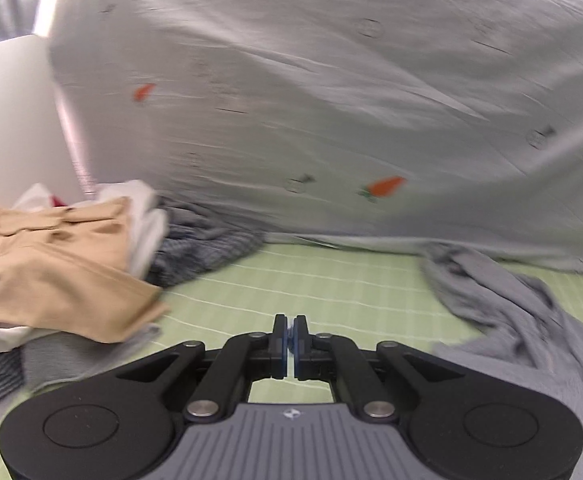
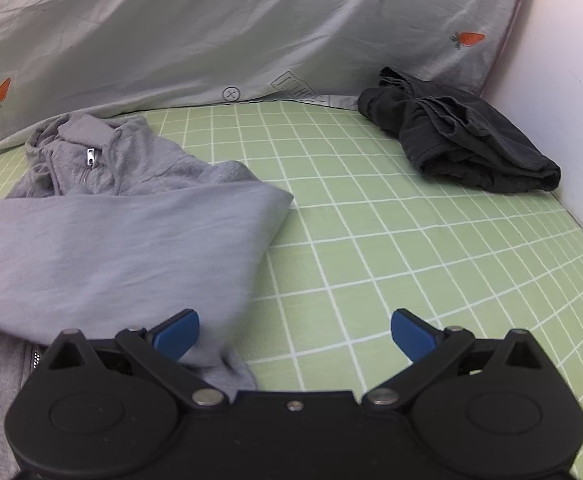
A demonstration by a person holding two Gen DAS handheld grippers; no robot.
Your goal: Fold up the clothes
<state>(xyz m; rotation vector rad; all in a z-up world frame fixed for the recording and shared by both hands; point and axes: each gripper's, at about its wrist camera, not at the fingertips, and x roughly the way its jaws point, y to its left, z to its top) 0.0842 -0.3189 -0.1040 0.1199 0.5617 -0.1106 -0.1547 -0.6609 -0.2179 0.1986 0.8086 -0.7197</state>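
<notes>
The grey zip jacket [image 2: 123,216] lies left of centre on the green checked sheet [image 2: 391,240], one sleeve laid across it: partly folded, I judge. The dark garment [image 2: 463,140], upper right, looks bundled rather than neat. My right gripper [image 2: 295,334] gapes wide, empty; my left gripper [image 1: 290,340] is pinched closed on nothing visible. The unsorted pile [image 1: 51,256] at left is blurred, its bottom layers hidden.
</notes>
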